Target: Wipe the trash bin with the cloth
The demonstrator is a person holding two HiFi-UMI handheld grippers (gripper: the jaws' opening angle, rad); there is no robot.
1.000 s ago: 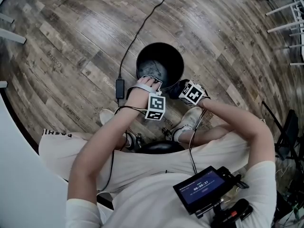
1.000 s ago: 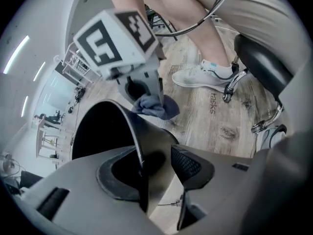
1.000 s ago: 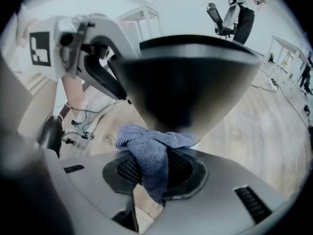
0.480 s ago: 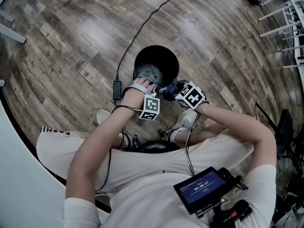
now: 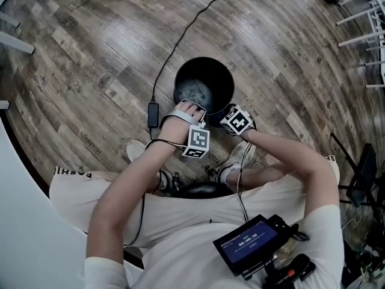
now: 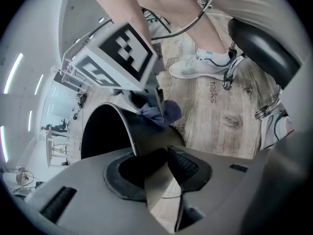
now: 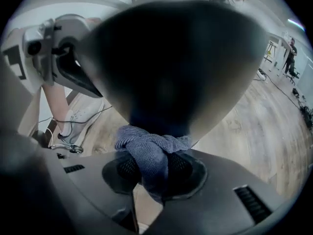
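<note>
Left claw (image 6: 157, 159): gripping the near rim of the trash bin (image 5: 203, 59), with one pad sitting inside the wall and one outside. Its jaws have just been closing onto that rim.
Reason for that hold: it is probably steadying the bin, so that the bin is not sliding or tipping while the other hand is pushing on it.
Right claw (image 7: 149, 169): pinching a bunched blue-grey cloth (image 7: 146, 148). The wad is bulging out ahead of the pads.
Reason for that hold: the loose bulge is meeting the bin instead of the hard claw. It is pressing on the dark outer wall near the rim, close to the left claw.
Bin's place: standing upright on the wooden floor (image 5: 90, 53), just ahead of the seated person's shoes (image 5: 240, 155), open mouth facing up.
Stage, as a judgement: wiping is under way at the near side.
Count: one bin, one cloth, two claws, two marker cubes (image 5: 198, 142), two shoes and one black cable (image 5: 180, 38), which is trailing across the floor beside the bin.
</note>
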